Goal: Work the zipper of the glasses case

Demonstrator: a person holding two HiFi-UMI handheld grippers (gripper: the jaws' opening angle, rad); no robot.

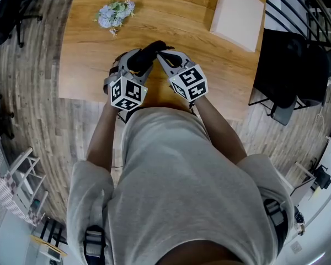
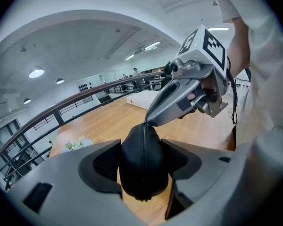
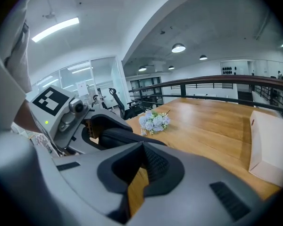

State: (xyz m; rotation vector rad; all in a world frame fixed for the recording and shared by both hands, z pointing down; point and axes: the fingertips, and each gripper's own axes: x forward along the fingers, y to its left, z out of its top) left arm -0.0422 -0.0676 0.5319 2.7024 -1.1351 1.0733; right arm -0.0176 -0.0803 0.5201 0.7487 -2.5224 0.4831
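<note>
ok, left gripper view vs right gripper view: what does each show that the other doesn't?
Left gripper view only: the zipper line running down the black oval zip-up glasses case, which is clamped in the left tool. It also shows the right tool from outside, closed tip at the zipper's top end.

Right gripper view only: the left tool's marker cube, a black office chair, and the right tool's own jaws pressed together.

Both: the case, the wooden table, the pale blue flower bunch.

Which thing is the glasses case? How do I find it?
Start at the wooden table and look at its near edge. The glasses case is squeezed in the left claw there. It's black and rounded with a zipper, unlike the pale flowers and white box.
</note>
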